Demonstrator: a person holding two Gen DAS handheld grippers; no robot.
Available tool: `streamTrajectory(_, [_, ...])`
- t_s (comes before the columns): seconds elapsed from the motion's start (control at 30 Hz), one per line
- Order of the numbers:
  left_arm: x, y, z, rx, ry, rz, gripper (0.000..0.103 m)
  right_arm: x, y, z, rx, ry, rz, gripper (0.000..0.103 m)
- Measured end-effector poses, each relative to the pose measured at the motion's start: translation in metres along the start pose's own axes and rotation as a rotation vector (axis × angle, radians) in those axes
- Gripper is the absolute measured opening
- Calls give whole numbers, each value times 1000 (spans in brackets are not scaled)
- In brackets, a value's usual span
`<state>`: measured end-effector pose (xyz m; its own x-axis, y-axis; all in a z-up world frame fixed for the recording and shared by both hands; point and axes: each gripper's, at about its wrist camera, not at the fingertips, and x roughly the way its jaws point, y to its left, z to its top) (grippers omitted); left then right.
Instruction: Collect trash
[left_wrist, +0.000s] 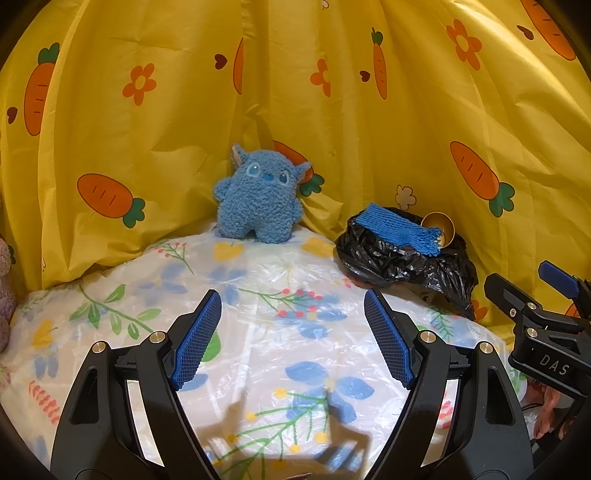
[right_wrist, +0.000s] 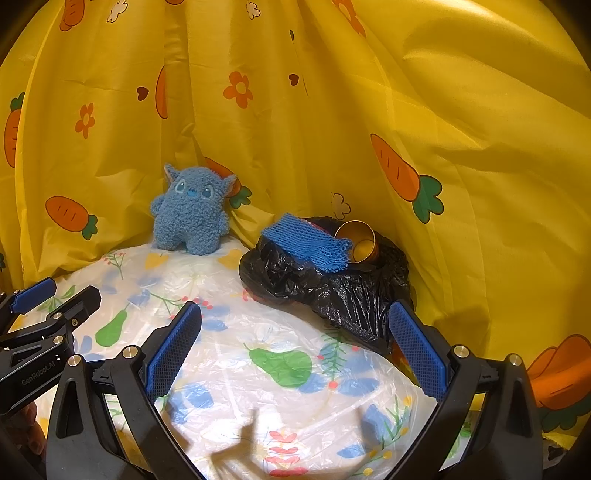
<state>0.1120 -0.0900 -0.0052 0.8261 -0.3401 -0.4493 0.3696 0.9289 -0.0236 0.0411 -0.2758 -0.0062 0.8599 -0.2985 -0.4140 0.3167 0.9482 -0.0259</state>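
Left wrist view: the left gripper (left_wrist: 291, 339) is spread wide and empty over a glossy floral plastic sheet (left_wrist: 258, 295). A crinkled black trash bag (left_wrist: 406, 266) sits far right, holding blue foam netting (left_wrist: 400, 229) and a round gold cup (left_wrist: 439, 227).

Right wrist view: the right gripper (right_wrist: 295, 354) gapes empty too; a fuzzy blue plush (right_wrist: 194, 210) leans on yellow carrot-print fabric (right_wrist: 369, 92).

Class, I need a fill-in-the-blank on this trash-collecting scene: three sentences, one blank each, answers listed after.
1. The blue foam net lies on top of the black ____.
2. A gold cup sits tipped beside the ____.
3. Both the left gripper and the right gripper are ____, holding nothing.

Missing words: bag; net; open
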Motion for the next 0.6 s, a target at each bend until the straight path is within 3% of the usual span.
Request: streamTrajectory(0.6, [0,-4,3,8,-2,49,91,2,1,0,8,-4,-2,97])
